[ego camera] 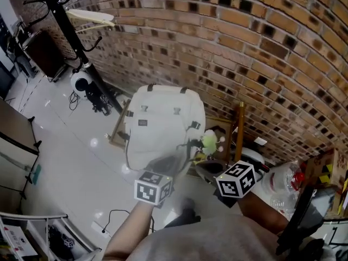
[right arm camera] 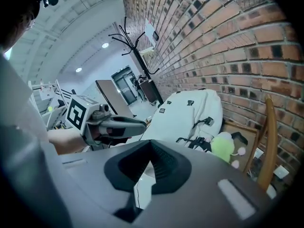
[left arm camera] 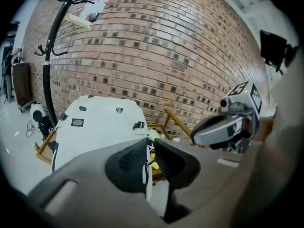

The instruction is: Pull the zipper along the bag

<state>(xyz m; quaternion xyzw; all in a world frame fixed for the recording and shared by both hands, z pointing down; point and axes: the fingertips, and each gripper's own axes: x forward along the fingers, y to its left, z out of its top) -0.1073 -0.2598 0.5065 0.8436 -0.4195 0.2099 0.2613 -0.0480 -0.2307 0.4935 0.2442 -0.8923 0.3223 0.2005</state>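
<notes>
Closest to the head camera, the person's forearm (ego camera: 128, 227) is reaching forward and carrying the left gripper (ego camera: 171, 165), with the right gripper (ego camera: 209, 171) hanging just beside it. Both are pointing toward a white backpack (ego camera: 163, 125), which is leaning upright against the brick wall (ego camera: 261, 48). A green plush toy (ego camera: 209, 141) is sitting at the bag's right side. Neither gripper is touching the bag.

Looking along the left gripper (left arm camera: 150, 148), its jaws are standing slightly apart. Only a thin slit is showing between the pads, with nothing caught in it. The backpack (left arm camera: 95, 127) is lying beyond and a little to the left, clear of the tips.

Looking along the right gripper (right arm camera: 151, 148), its jaws are meeting at the tips and closing on nothing. The backpack (right arm camera: 190, 114) is resting ahead against the wall, and the left gripper (right arm camera: 141, 124) is hovering alongside.

Judging from this, the approach is under way and no pulling is happening yet. The zipper pull is too small to pick out in any view. The next move is likely to call for closing in on the bag and finding that tab. One claw would then open enough to pinch it while the other braces the fabric so the bag is not dragged along.
</notes>
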